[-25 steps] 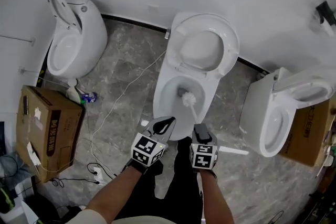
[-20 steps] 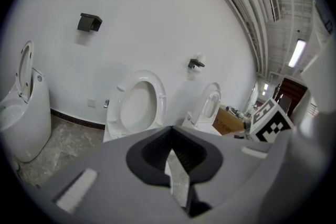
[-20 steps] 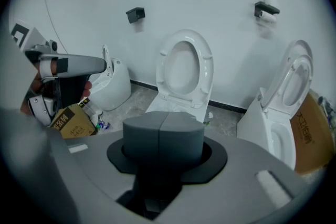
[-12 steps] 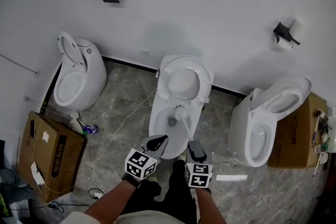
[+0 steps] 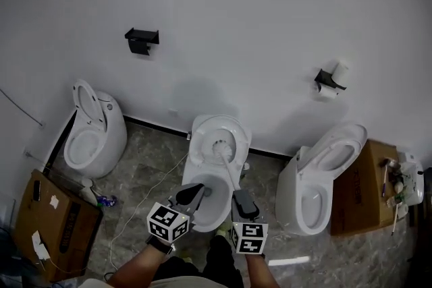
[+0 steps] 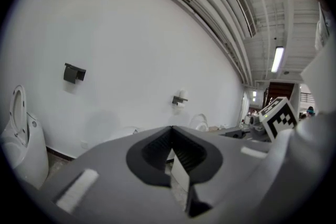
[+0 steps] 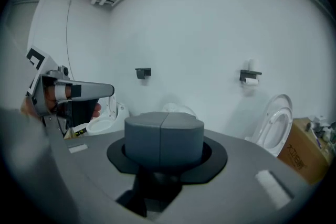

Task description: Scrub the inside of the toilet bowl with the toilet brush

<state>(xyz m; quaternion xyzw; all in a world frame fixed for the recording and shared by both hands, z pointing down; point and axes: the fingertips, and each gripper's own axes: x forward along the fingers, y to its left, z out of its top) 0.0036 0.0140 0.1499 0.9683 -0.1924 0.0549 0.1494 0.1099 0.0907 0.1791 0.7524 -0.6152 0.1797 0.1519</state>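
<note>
**White porcelain row, brush in hand**

White wall (image 5: 236,23): behind the middle toilet (image 5: 212,214). Left toilet (image 5: 91,141) and right toilet (image 5: 310,192): one on either side of it. My right gripper (image 5: 238,197): at its front rim, fingers clamped on the toilet brush (image 5: 228,168), bristle head up against its raised lid (image 5: 236,128). My left gripper (image 5: 192,193): over its bowl, just beside the right, fingers pressed together, holding nothing.
</note>
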